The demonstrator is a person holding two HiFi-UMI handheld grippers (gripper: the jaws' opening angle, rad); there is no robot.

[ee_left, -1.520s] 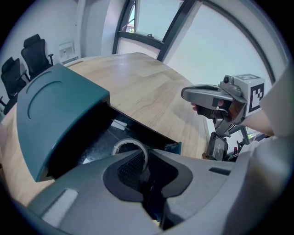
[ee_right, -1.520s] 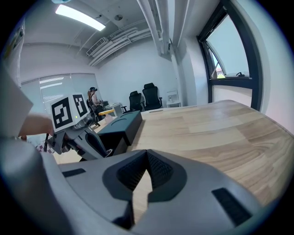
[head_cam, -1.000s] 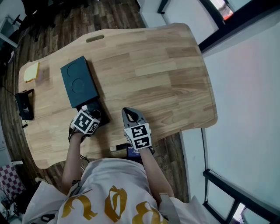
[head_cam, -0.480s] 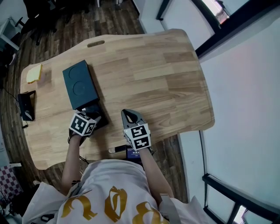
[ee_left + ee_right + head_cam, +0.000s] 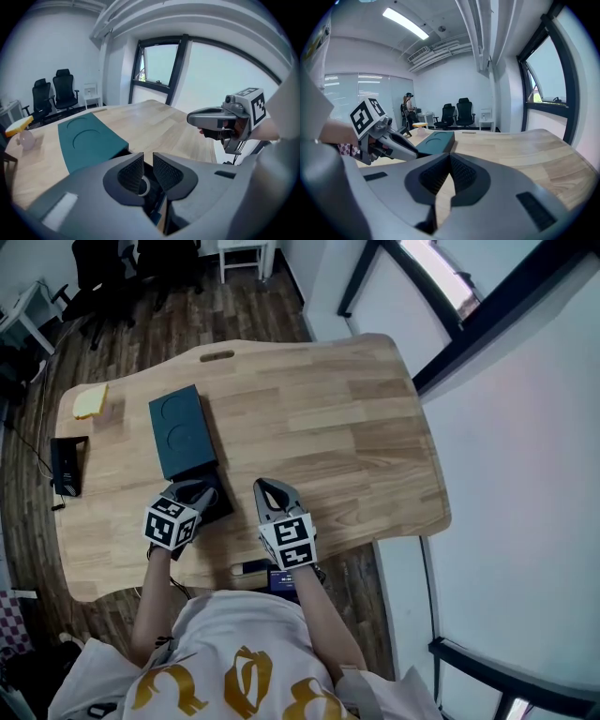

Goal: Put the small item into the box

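A flat dark teal box lid with two round recesses lies on the wooden table. Just below it sits the black box base. My left gripper hovers over this base, its jaws a narrow gap apart with nothing between them. In the left gripper view a small pale ring shows beneath the left gripper, inside the dark box. My right gripper is shut and empty, resting near the table's front edge, right of the box. The teal lid and the left gripper show in the right gripper view.
A yellow block and a black device lie at the table's left end. Office chairs stand beyond the far edge. A window wall runs along the right side. The table's front edge is close to my body.
The left gripper has drawn back a little from the black box towards the body. The right gripper has hardly moved. The head camera has shifted, so the table sits lower in view.
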